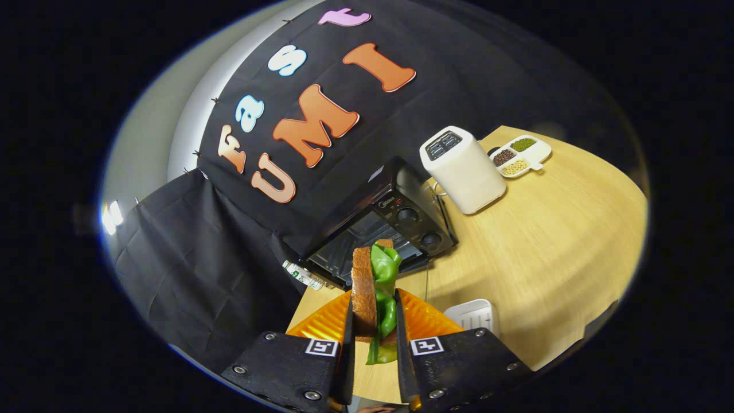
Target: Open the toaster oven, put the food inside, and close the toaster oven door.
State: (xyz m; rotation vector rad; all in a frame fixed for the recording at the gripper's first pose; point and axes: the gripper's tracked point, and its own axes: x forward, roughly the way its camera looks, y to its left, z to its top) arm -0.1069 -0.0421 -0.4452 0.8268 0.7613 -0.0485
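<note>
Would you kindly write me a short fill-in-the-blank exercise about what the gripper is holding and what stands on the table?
1. The gripper is shut on a brown bread sandwich with ____ lettuce.
2. Below the sandwich lies an ____ ribbed plate.
3. Just beyond the sandwich stands the black toaster oven, its door ____.
4. Beside the oven stands a ____ pop-up toaster.

Missing words: green; orange; open; white

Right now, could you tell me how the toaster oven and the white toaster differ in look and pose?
The toaster oven is black, low and wide with front knobs; the toaster is white, tall and narrow with top slots. The oven lies just beyond the sandwich gripped in the gripper; the toaster stands farther off. Both sit on the wooden table.
</note>
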